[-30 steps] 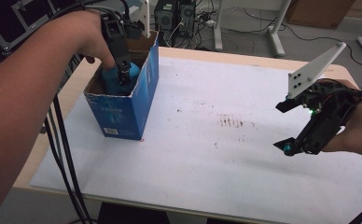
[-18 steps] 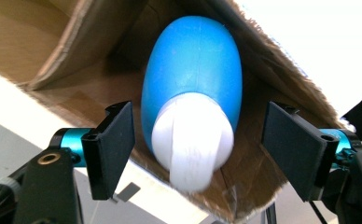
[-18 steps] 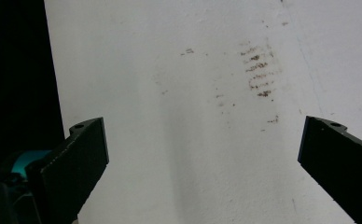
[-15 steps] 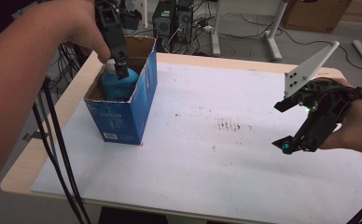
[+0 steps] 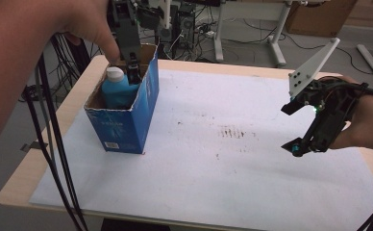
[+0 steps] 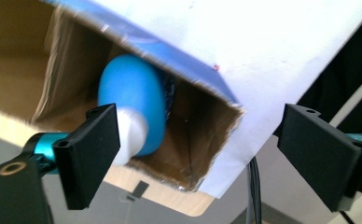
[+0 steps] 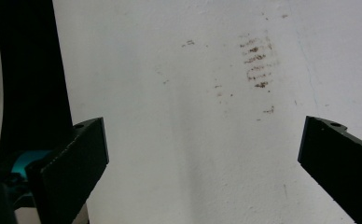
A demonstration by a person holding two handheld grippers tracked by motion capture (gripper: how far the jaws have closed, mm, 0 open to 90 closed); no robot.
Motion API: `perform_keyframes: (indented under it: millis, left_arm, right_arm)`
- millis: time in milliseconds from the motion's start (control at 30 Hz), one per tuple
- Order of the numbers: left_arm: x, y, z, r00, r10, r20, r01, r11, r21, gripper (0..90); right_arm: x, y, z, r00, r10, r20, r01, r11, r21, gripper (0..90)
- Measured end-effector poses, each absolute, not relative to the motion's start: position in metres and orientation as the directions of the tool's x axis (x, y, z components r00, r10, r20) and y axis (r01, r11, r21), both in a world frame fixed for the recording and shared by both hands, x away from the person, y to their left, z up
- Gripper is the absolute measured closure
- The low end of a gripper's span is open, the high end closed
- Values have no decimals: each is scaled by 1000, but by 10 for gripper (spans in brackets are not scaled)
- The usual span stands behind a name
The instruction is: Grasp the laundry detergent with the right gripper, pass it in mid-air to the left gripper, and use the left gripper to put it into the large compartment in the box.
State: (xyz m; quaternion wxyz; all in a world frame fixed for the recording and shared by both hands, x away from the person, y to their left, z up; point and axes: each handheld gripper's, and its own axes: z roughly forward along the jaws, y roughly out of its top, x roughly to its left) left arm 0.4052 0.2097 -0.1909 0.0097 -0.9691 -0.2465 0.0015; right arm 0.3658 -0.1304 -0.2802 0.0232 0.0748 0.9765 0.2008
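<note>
High view: blue bottle [image 5: 118, 89] with white cap stood upright inside blue cardboard box [image 5: 127, 115], box open-topped so bottle is dropped in from above. Left claw [image 5: 132, 72] held just over box mouth beside cap, jaws just opened, nothing gripped. Right claw [image 5: 304, 126] kept idle well apart over white sheet [image 5: 223, 168] on counter [image 5: 31, 178].

Left gripper view: jaws spread wide, bottle [image 6: 135, 105] seen below in box [image 6: 202, 140], released.

Right gripper view: jaws wide apart, empty, stained sheet [image 7: 193, 116] beneath.
</note>
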Motion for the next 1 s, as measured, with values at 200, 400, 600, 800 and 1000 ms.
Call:
perform_keyframes:
  millis: [200,400,600,800,1000]
  left_arm:
    - [400,187,-196,929,369,-15,368,-929,-19,91]
    - [399,170,-203,957,288,-34,287,-958,-9,80]
    - [400,159,-214,971,236,-48,237,-972,11,59]
    - [399,151,-222,978,202,-56,203,-979,16,16]
    - [403,142,-231,983,171,-61,172,-985,24,16]
  right_arm:
    - [366,-130,-282,-990,143,-2,133,923,362,6]
    - [370,-130,-283,-990,142,3,135,937,322,7]
    - [376,-130,-284,-989,146,6,141,945,294,6]
    - [380,-129,-287,-990,138,5,134,951,280,6]
    - [384,-130,-289,-991,135,14,133,952,276,7]
